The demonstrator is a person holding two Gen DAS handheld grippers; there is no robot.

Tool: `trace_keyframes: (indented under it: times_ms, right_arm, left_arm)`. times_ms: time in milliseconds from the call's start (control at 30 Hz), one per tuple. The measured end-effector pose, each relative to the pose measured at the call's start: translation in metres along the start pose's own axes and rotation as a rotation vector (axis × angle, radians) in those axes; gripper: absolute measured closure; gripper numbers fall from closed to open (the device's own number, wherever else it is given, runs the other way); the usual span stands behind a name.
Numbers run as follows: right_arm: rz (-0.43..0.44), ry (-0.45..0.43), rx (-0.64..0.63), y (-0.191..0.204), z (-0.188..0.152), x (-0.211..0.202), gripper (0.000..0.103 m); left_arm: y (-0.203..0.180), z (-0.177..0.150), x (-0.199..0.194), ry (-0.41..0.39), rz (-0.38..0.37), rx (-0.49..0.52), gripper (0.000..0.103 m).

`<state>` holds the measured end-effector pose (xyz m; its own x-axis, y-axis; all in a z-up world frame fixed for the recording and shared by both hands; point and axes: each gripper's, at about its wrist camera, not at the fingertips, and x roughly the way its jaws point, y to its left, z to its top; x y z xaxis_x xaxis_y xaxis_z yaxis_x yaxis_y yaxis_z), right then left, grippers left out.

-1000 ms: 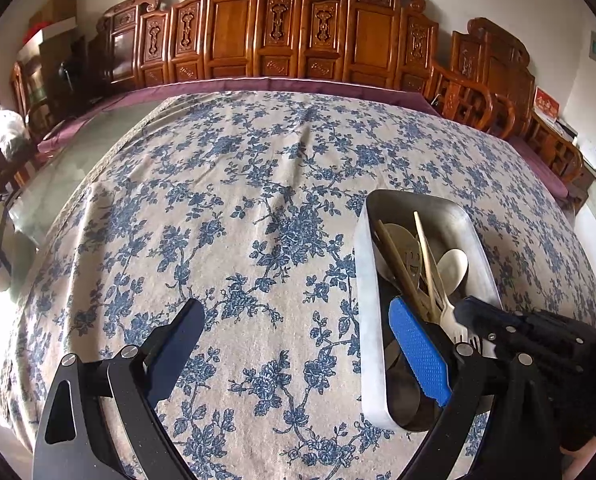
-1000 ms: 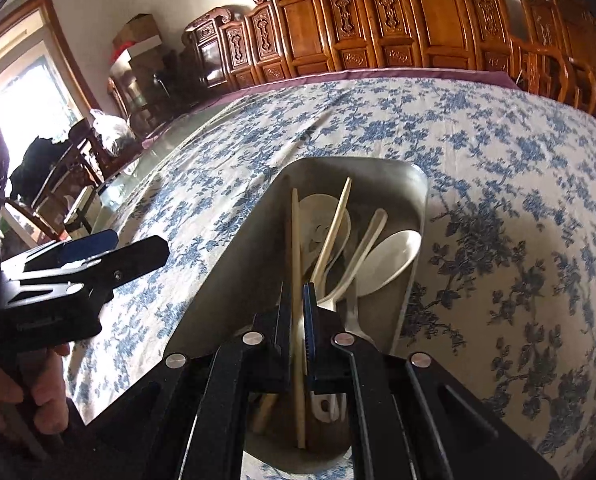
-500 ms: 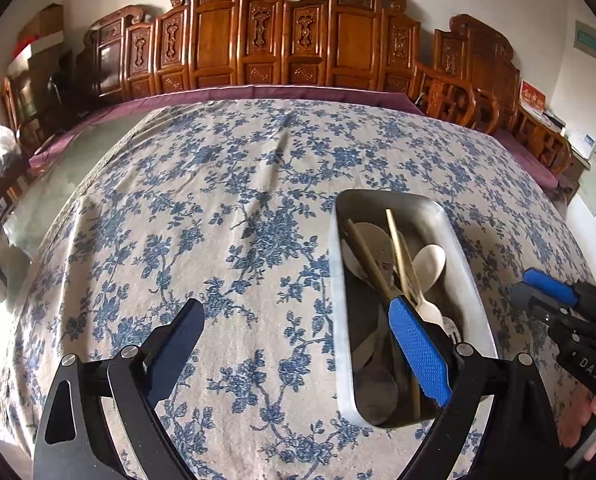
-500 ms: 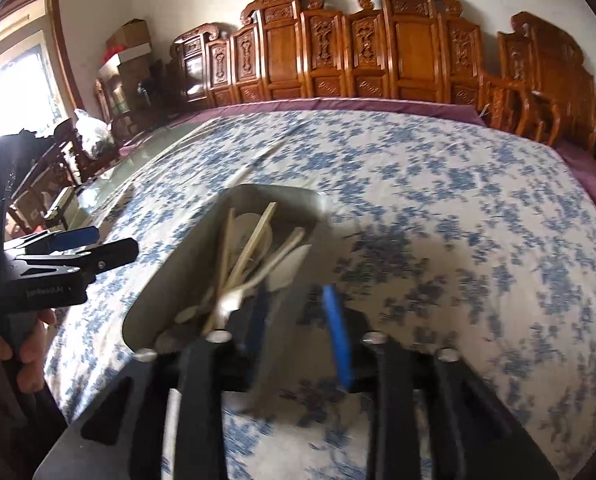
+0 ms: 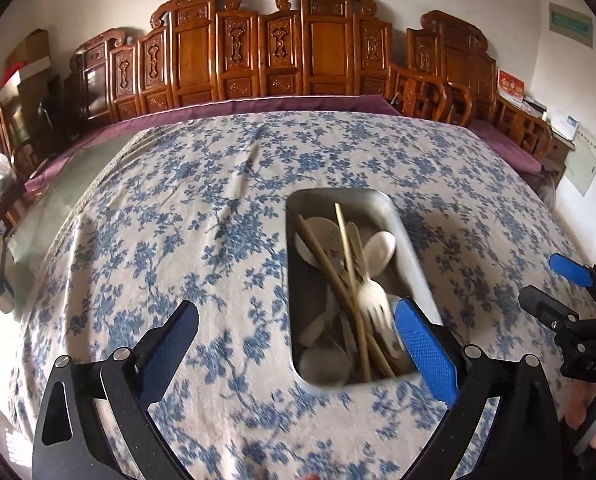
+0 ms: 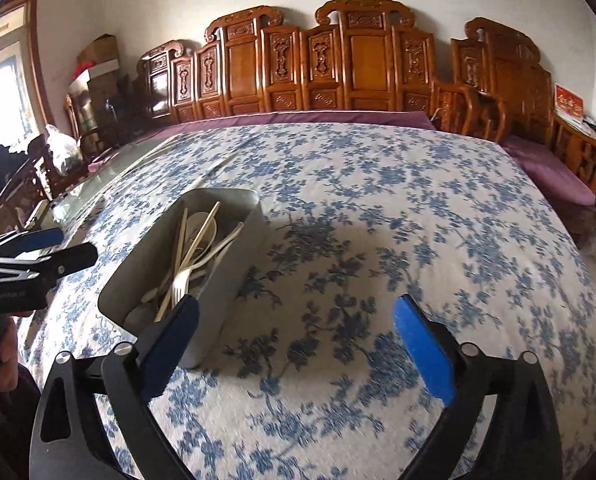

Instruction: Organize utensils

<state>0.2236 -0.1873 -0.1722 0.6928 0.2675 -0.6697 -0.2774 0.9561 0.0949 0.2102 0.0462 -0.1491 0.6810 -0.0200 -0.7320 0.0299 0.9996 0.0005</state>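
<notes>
A metal tray (image 5: 411,248) sits on the blue-flowered tablecloth (image 5: 202,240) and holds wooden chopsticks (image 5: 347,248), a white fork (image 5: 371,300), a white spoon (image 5: 379,246) and other utensils. My left gripper (image 5: 296,312) hangs open above the tray's near left edge with nothing in it. In the right wrist view the tray (image 6: 234,264) lies to the left of my right gripper (image 6: 298,308). Its jaws are opening wide over bare cloth, with nothing between them. Each gripper shows in the other's view: the right gripper (image 5: 545,280) and the left gripper (image 6: 74,245).
Carved wooden chairs (image 5: 321,52) line the table's far side behind a purple cloth border (image 5: 258,110). Bare glass tabletop (image 5: 50,216) shows at the far left. A person's hand (image 6: 6,352) holds the left gripper's handle. Flowered cloth spreads to the right of the tray (image 6: 437,240).
My right gripper let go of a chopstick over the tray, opened wide and drew off to the tray's right. My left gripper pulled back a little, staying open.
</notes>
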Motion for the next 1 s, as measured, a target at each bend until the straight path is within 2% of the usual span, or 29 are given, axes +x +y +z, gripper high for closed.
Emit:
trace_keyframes:
  times_ms: [300, 633, 800, 1000]
  right_arm:
    - [-0.041, -0.020, 0.014, -0.004, -0.010, -0.043, 0.003]
    - [-0.059, -0.044, 0.036, -0.002, -0.025, -0.094, 0.003]
    - [-0.064, -0.069, 0.034, 0.002, -0.024, -0.119, 0.003]
    - [-0.078, -0.125, 0.025, 0.010, -0.011, -0.153, 0.003]
  left_arm:
    - [-0.022, -0.021, -0.034, -0.001, -0.006, 0.024, 0.008]
    - [-0.035, -0.036, -0.084, -0.013, 0.024, 0.033, 0.008]
    - [-0.036, -0.035, -0.107, -0.025, -0.025, 0.000, 0.008]
    - [-0.043, -0.024, -0.141, -0.089, -0.012, -0.003, 0.008]
